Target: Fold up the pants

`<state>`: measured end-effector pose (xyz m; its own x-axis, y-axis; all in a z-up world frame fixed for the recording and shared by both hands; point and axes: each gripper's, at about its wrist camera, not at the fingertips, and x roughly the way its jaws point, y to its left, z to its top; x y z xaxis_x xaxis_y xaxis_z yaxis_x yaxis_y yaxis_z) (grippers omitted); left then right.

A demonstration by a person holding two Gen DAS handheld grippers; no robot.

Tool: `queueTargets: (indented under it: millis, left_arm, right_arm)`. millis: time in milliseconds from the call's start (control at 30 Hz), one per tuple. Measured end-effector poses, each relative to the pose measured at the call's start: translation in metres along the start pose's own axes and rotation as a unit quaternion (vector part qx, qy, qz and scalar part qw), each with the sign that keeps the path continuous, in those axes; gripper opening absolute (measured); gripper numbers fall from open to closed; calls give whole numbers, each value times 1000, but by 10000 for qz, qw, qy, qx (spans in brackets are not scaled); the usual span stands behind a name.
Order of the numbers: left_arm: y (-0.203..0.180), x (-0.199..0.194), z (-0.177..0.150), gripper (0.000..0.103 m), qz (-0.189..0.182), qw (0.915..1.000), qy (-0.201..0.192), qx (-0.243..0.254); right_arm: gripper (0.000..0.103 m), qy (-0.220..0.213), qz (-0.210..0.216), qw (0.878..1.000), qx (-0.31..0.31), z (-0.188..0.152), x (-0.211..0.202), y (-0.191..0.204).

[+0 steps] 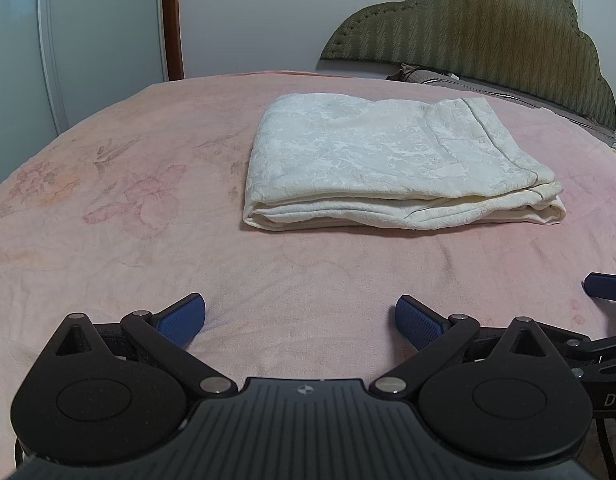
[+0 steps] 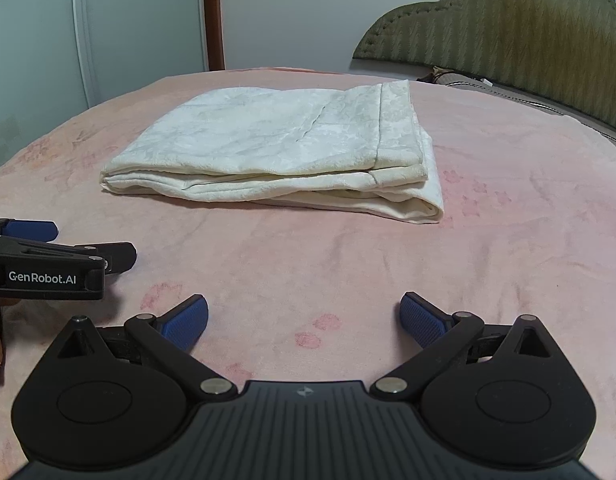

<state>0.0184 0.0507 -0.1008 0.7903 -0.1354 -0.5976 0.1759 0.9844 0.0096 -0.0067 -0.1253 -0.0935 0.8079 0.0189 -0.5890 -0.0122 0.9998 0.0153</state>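
The cream pants (image 1: 387, 160) lie folded in a flat, layered rectangle on the pink bed sheet (image 1: 148, 240); they also show in the right wrist view (image 2: 288, 148). My left gripper (image 1: 300, 320) is open and empty, low over the sheet, short of the pants' near edge. My right gripper (image 2: 304, 320) is open and empty too, beside the left one and equally short of the pants. The left gripper shows at the left edge of the right wrist view (image 2: 48, 256). A blue fingertip (image 1: 603, 286) of the right gripper shows at the right edge of the left wrist view.
A padded olive headboard (image 1: 487, 28) stands at the far right, with a pillow (image 1: 435, 76) below it. A white wardrobe door (image 1: 88, 40) and a brown door frame (image 1: 172, 20) stand beyond the bed's far left edge.
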Motion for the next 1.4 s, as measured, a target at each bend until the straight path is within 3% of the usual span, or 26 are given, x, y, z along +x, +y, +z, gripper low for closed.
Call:
queueTargets:
  millis: [1400]
  left_arm:
    - [0, -1, -1, 103, -22, 10000, -3, 8]
  right_arm:
    - [103, 1, -83, 9999, 72, 0, 1, 3]
